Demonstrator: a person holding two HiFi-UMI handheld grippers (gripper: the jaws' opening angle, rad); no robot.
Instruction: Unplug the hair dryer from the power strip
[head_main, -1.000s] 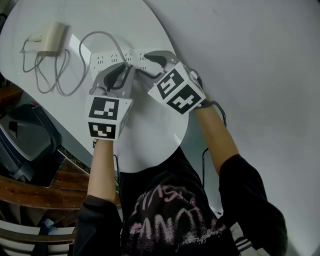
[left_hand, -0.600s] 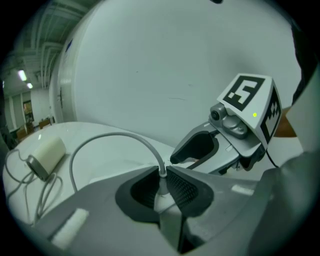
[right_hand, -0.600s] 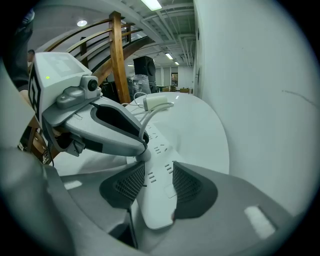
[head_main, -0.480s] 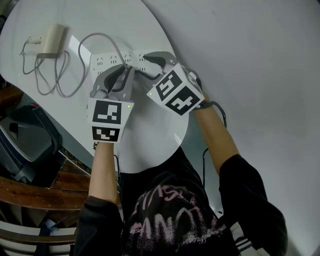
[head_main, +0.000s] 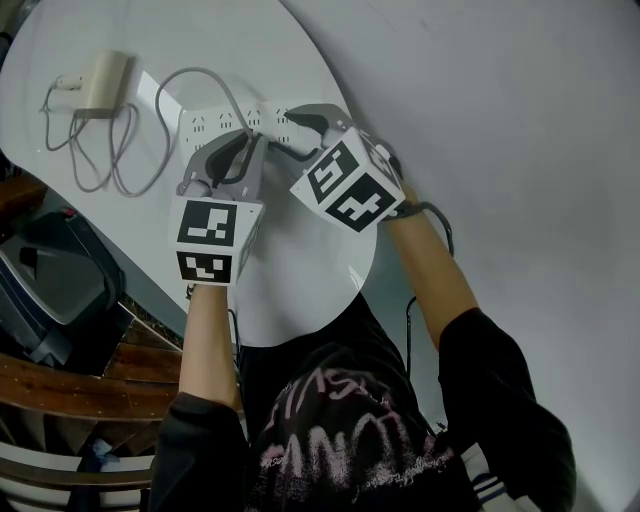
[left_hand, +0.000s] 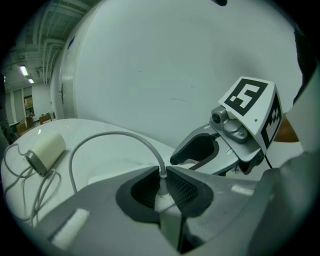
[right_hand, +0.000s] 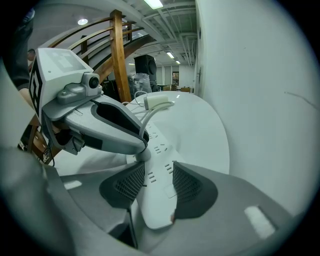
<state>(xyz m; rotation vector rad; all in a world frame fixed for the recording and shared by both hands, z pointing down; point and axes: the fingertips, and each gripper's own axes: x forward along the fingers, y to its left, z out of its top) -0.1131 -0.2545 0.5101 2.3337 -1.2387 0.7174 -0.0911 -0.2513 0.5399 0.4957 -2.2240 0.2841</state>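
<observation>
A round white table (head_main: 300, 265) stands beside a pale wall (head_main: 500, 120), and on it lies a long white power strip (head_main: 212, 120). The left gripper (left_hand: 161, 179) is clamped on the white plug (left_hand: 162, 202) at the strip. The right gripper (right_hand: 152, 182) squeezes the strip's near end. A cream hair dryer (head_main: 103, 80) lies well left of the strip, and wooden stair rails (right_hand: 119, 60) rise beyond it.

White round table (head_main: 300, 270), power strip (head_main: 205, 120), beige hair dryer (head_main: 105, 80), looped cord (head_main: 78, 152) on top

Both arms reach forward side by side, left gripper (left_hand: 161, 182) clamped on the plug (left_hand: 162, 201) atop the power strip (right_hand: 159, 150), right gripper (right_hand: 155, 184) pinching that strip's end (grippers nearly touching).
</observation>
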